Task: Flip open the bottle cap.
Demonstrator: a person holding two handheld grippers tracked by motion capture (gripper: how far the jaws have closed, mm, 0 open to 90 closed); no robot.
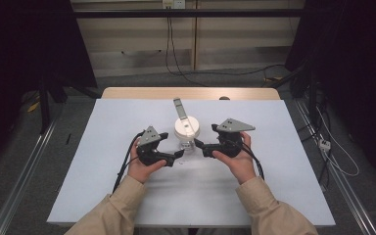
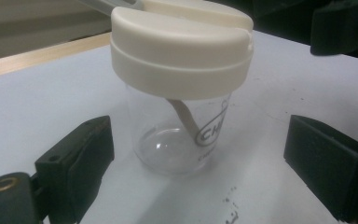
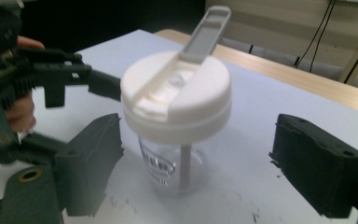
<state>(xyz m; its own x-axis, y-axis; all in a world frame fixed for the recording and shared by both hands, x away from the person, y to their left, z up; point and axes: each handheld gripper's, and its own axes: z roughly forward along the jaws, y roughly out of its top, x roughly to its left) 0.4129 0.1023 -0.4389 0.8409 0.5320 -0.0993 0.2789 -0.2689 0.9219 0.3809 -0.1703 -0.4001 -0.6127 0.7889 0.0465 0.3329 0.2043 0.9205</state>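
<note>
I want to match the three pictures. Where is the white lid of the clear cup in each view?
High view: lid at table centre, between both grippers.
Left gripper view: lid at top centre.
Right gripper view: lid at centre.
Shared landmark: grey flip tab rising from it.

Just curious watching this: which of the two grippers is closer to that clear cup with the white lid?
Roughly equal; the left gripper looks slightly nearer. It sits just left of the cup, the right gripper just right of it, both open and touching nothing.
</note>
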